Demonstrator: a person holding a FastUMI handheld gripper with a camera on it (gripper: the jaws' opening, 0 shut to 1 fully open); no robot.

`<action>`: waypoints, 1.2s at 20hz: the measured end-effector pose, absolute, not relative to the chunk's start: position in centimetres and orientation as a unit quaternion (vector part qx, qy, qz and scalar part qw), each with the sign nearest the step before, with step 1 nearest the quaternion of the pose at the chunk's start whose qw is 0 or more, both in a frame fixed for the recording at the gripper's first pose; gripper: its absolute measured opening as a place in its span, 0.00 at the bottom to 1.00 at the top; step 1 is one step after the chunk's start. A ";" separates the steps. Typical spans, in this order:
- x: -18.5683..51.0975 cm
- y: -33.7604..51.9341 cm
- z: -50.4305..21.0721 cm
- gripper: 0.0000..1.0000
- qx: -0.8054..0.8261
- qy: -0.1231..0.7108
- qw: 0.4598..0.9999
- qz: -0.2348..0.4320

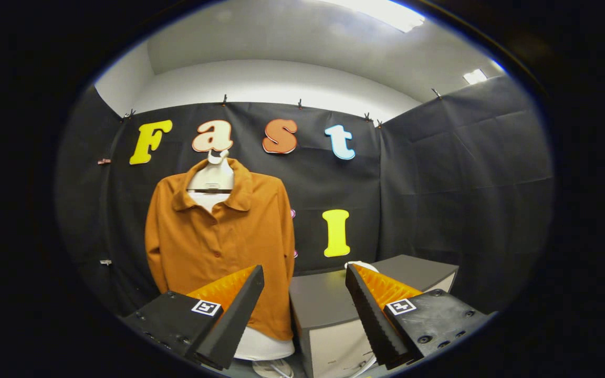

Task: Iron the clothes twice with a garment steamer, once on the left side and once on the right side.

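the shirt (218,247) hangs at the left, in front of the black cloth wall (439,173) of the booth. it is a rust-orange shirt with long sleeves, a flat open collar and a row of small buttons of the same colour down the middle. the front is closed and falls quite smooth, with only soft folds near the sleeves. it sits on a white dress form (212,178), whose neck and upper chest show inside the open collar. a white lower part of the form comes out under the hem. the lower hem of the shirt is partly hidden behind the left finger.

the hand-held gripper (305,278) is open, its two fingers stand well apart and nothing is between them. the left finger overlaps the lower right part of the shirt in the view, but i cannot tell if it touches the fabric. the shirt looks to be beyond the fingers.

to the right of the shirt, just beside it, stands a grey tabletop (323,299) with a light front side. it shows between the two fingers and beyond the right finger. a small white object (361,264) lies on it, just behind the tip of the right finger; it is mostly hidden, so i cannot tell what it is.
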State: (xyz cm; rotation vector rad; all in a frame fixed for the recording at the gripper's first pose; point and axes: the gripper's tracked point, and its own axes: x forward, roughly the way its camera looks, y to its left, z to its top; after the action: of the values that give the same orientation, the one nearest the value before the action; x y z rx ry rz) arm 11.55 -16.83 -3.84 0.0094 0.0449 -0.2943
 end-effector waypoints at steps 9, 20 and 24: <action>19.2 -28.7 -6.6 0.98 0.011 0.049 0.986 -0.157; 25.7 -36.2 -13.6 0.98 0.039 0.135 0.978 -0.151; 27.6 -37.6 -16.9 0.99 0.044 0.184 0.970 -0.153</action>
State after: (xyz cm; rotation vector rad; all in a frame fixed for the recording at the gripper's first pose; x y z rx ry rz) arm 27.64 -37.63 -16.86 0.0886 0.3723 -0.3099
